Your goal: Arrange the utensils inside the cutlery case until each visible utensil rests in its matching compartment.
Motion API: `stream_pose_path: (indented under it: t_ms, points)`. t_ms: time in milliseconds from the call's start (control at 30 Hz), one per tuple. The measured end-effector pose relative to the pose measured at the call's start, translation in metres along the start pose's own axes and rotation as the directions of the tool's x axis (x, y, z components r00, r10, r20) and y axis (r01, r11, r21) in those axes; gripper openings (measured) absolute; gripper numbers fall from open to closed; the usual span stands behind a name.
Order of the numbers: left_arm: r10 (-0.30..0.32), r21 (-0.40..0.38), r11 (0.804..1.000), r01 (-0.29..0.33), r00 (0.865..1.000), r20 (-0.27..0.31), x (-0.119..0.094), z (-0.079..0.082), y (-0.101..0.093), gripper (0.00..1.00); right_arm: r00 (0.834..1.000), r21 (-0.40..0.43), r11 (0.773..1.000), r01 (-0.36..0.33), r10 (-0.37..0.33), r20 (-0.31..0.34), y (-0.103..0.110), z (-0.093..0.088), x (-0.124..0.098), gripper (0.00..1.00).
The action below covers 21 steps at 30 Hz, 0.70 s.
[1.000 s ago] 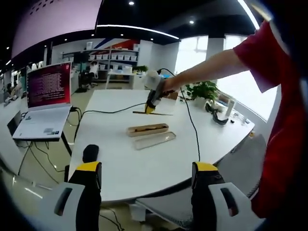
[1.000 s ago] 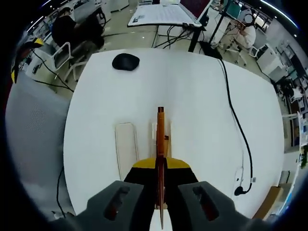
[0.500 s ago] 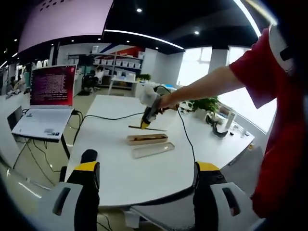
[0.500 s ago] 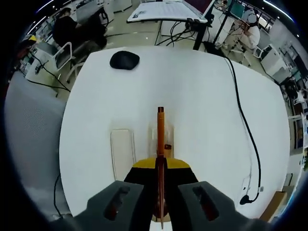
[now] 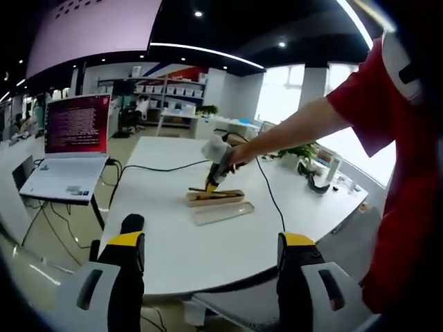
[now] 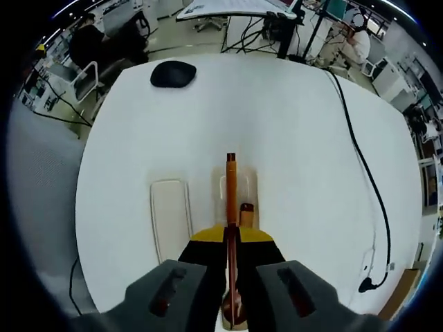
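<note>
At frame centre, the right gripper (image 6: 230,238) is clamping a wooden chopstick (image 6: 230,197) above the cutlery case (image 6: 242,207), aligning it, while the left gripper (image 5: 208,259) is idling open.

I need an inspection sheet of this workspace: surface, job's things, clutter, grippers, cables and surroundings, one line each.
Surface: white table, mostly bare.
Job's things: wooden utensil held over the open case; clear lid lies flat beside the case.
Clutter: black mouse near the far edge.
Grippers: right gripper shut on the utensil; left gripper open, off the table.
Cables: black cable runs across the table.
Surroundings: laptop on a stand, plant, office chairs.
</note>
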State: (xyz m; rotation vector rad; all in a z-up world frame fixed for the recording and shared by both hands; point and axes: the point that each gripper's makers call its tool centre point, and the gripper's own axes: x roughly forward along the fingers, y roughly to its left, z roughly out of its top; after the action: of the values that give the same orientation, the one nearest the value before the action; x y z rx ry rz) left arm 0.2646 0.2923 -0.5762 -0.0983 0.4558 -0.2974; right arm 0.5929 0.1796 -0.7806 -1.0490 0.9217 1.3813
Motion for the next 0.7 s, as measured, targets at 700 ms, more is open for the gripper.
stream_pose_path:
  t_ms: [700]
  points:
    - [0.038,-0.026,0.999,-0.038,0.999,-0.016,-0.008,-0.010,0.013,0.78,0.998,-0.007,1.000,0.014,-0.015,-0.068,0.000,-0.010,0.021,0.02]
